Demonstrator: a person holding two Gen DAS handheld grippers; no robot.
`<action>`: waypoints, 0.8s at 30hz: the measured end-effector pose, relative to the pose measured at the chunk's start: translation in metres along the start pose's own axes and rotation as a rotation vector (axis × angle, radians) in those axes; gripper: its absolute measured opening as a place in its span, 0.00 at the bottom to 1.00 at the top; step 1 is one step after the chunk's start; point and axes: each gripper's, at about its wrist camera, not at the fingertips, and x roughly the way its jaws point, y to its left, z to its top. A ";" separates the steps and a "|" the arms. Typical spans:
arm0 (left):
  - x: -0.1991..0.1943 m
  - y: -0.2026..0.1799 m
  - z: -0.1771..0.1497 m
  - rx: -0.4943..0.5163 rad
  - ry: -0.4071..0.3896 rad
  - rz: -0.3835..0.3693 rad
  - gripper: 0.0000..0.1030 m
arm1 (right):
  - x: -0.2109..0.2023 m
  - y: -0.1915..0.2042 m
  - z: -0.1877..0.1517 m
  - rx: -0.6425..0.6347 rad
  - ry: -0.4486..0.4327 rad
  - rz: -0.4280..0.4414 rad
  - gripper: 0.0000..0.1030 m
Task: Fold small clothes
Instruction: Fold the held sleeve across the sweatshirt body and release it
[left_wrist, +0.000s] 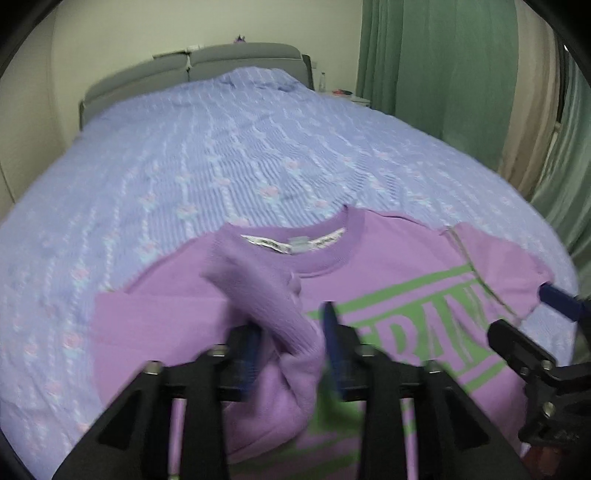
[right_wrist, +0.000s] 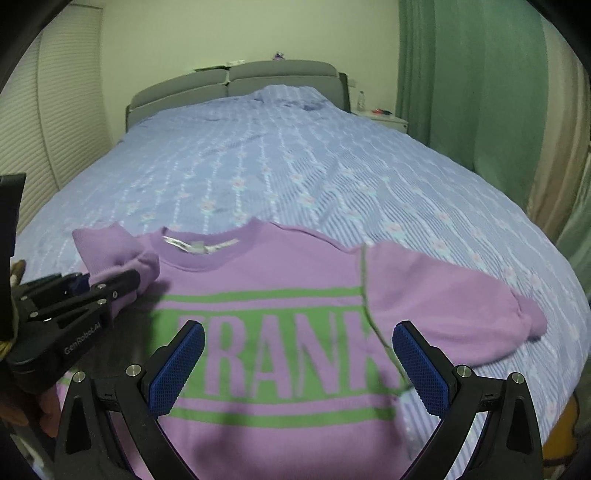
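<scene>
Left gripper (left_wrist: 291, 343) jaws parted around purple knit sweatshirt's sleeve cuff (left_wrist: 273, 314), right gripper (right_wrist: 295, 363) gaping empty; cuff risking sliding off, unfolding.

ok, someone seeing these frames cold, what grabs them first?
The purple sweatshirt with green lettering, spread front-up on the near end of the blue patterned bedspread. Next, its one sleeve folded in over the chest, lying between the jaws of the left gripper; the other sleeve lies stretched out to the side. The right gripper hovers wide open and empty over the lettering.
</scene>
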 end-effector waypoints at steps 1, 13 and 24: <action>-0.003 0.000 0.000 -0.009 -0.008 -0.007 0.62 | 0.000 -0.003 -0.002 0.008 0.006 -0.003 1.00; -0.099 0.051 -0.041 0.073 -0.144 0.110 0.72 | -0.003 0.005 -0.005 0.006 0.008 0.027 1.00; -0.095 0.092 -0.120 0.115 -0.043 0.189 0.57 | 0.020 0.051 -0.020 -0.060 0.059 0.100 0.99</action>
